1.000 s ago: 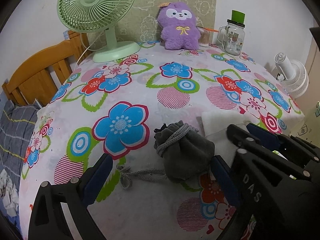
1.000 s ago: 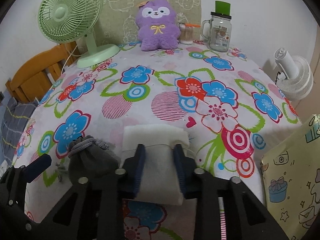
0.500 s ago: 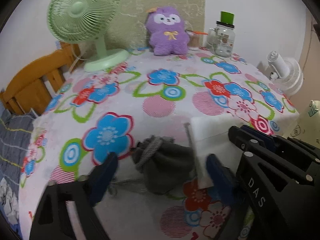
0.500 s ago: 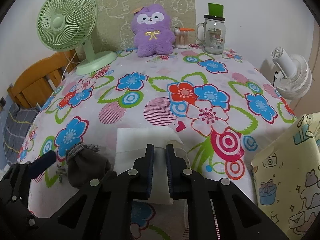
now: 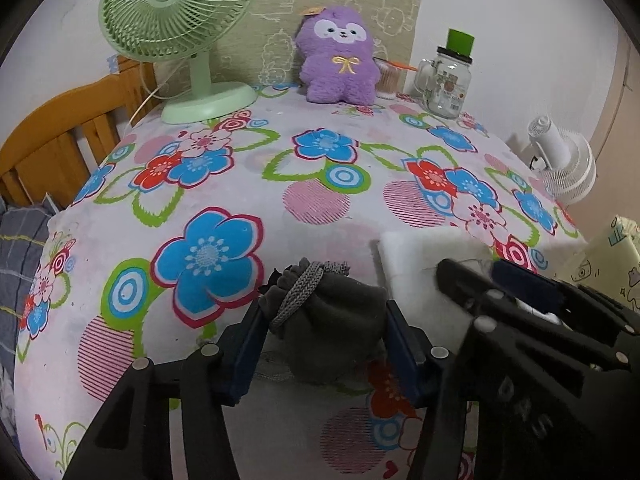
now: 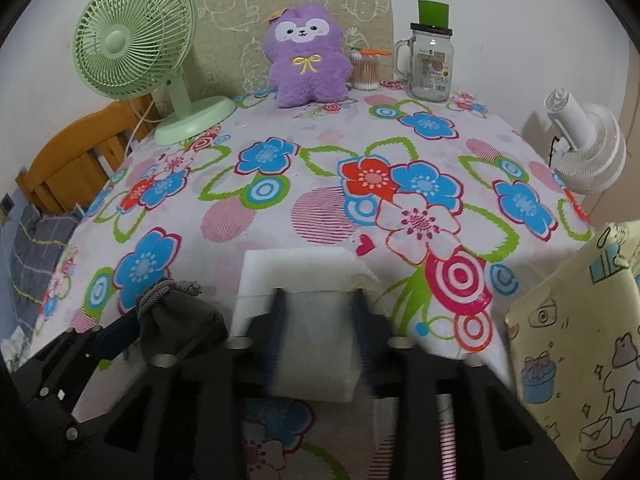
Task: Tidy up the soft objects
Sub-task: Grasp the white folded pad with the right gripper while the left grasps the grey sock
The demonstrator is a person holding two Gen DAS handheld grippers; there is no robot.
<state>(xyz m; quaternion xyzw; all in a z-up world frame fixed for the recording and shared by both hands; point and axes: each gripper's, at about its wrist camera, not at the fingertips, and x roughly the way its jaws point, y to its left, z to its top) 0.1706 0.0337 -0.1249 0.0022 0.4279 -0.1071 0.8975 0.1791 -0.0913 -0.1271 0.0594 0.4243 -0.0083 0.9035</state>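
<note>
On the flowered tablecloth (image 5: 320,160) near the front edge lies a grey drawstring pouch (image 5: 340,332). My left gripper (image 5: 323,310) is closing, and its blue pads touch both sides of the pouch. To the right of the pouch lies a white foam block (image 6: 304,268), also visible in the left wrist view as the foam block (image 5: 416,256). My right gripper (image 6: 318,300) is opening, with the foam block still between its blurred fingers. The pouch (image 6: 180,316) also shows in the right wrist view. A purple plush toy (image 6: 306,56) sits upright at the back.
A green desk fan (image 6: 132,40) stands at the back left. At the back right are a glass jar (image 6: 430,64) and a cotton swab tub (image 6: 364,68). A white fan (image 6: 584,148) and a yellow gift bag (image 6: 580,352) are off the table's right side. A wooden chair (image 5: 60,136) is at the left.
The left jaws closed from wide apart onto the grey pouch. The right jaws pinched the foam block tightly, then spread apart again.
</note>
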